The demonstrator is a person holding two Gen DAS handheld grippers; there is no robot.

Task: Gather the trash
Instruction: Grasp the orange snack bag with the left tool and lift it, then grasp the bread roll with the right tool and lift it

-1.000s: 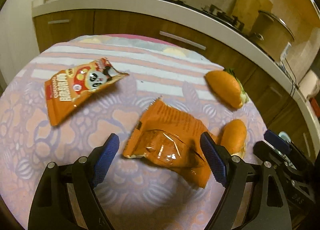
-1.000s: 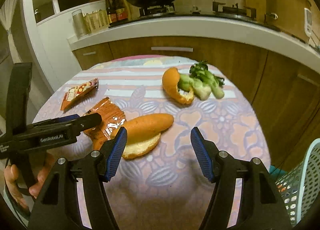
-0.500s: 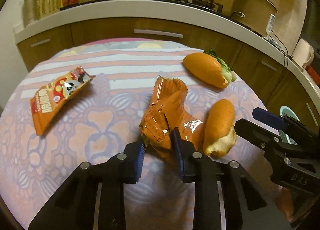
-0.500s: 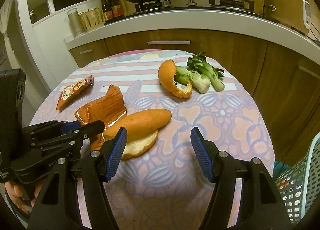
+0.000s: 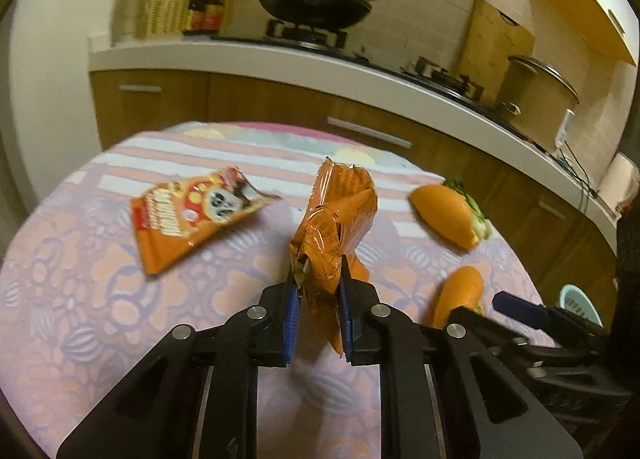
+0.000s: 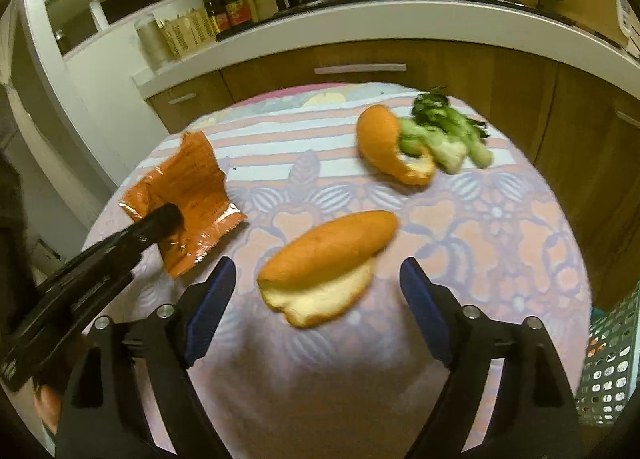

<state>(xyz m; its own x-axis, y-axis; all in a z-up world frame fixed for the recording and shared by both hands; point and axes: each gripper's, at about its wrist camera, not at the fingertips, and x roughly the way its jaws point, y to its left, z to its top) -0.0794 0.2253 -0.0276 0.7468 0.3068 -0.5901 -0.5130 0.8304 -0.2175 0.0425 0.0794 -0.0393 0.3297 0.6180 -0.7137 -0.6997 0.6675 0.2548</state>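
My left gripper (image 5: 318, 295) is shut on a crumpled orange snack wrapper (image 5: 336, 219) and holds it lifted above the table; it also shows at the left of the right wrist view (image 6: 188, 195). A second orange wrapper with a panda print (image 5: 188, 215) lies flat on the cloth at the left. My right gripper (image 6: 318, 295) is open and empty, its jaws on either side of a large orange peel (image 6: 328, 259) close in front of it. Another orange peel (image 6: 388, 147) lies farther back, touching green bok choy scraps (image 6: 448, 135).
The round table has a floral cloth (image 6: 500, 227). A teal perforated basket (image 6: 608, 363) stands low at the right beyond the table edge. Kitchen cabinets and a white counter (image 5: 320, 71) with a wok and pot run behind the table.
My left gripper closed on the orange wrapper and lifted it off the table. The right gripper stayed open and moved slightly closer to the near peel.
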